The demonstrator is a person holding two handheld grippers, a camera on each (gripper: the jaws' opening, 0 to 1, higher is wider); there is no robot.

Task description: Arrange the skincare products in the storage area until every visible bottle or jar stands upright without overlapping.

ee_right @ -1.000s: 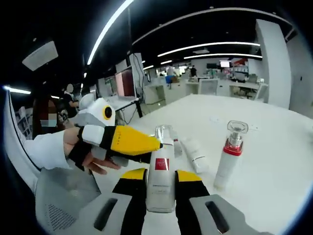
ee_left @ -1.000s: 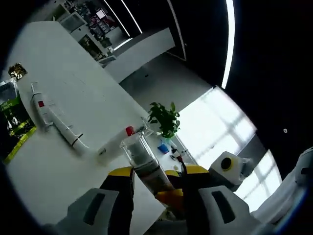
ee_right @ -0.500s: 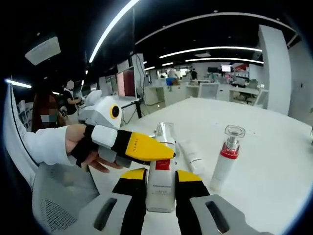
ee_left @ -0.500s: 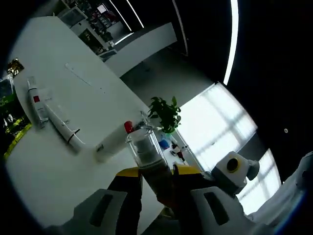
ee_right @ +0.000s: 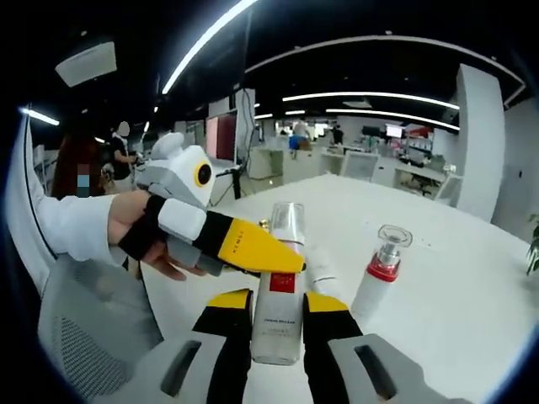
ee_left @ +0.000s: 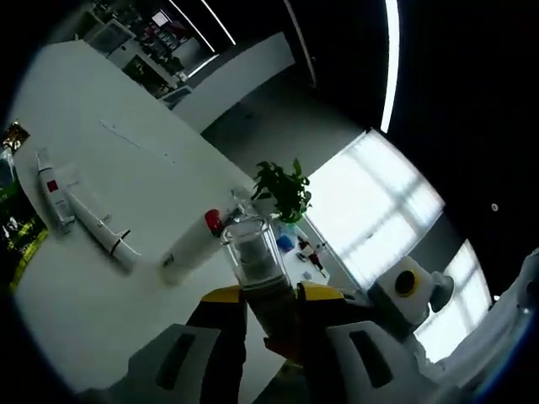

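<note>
A white bottle [ee_right: 276, 316] with a red label and a clear cap is held above the table. My right gripper [ee_right: 276, 305] is shut on its body. From the left, my left gripper [ee_right: 285, 263] is shut across its upper part, just below the cap. In the left gripper view the clear cap [ee_left: 253, 252] sticks out past my left gripper [ee_left: 269, 301]. A second white bottle [ee_right: 381, 276] with a red collar and clear cap stands upright on the table [ee_right: 455, 295]. A white tube [ee_right: 323, 274] lies between the two bottles.
In the left gripper view the red-collared bottle [ee_left: 190, 244] stands beside two lying tubes [ee_left: 99, 229] [ee_left: 49, 187] on the white table [ee_left: 101, 151]. A green plant [ee_left: 282, 192] is beyond the table. A person's hand [ee_right: 126, 234] holds the left gripper; a mesh chair [ee_right: 80, 337] is at lower left.
Both views have shifted a little with the hands. The left gripper's jaws sit slightly farther right on the held bottle. Both grippers keep their hold, and the things on the table have not moved.
</note>
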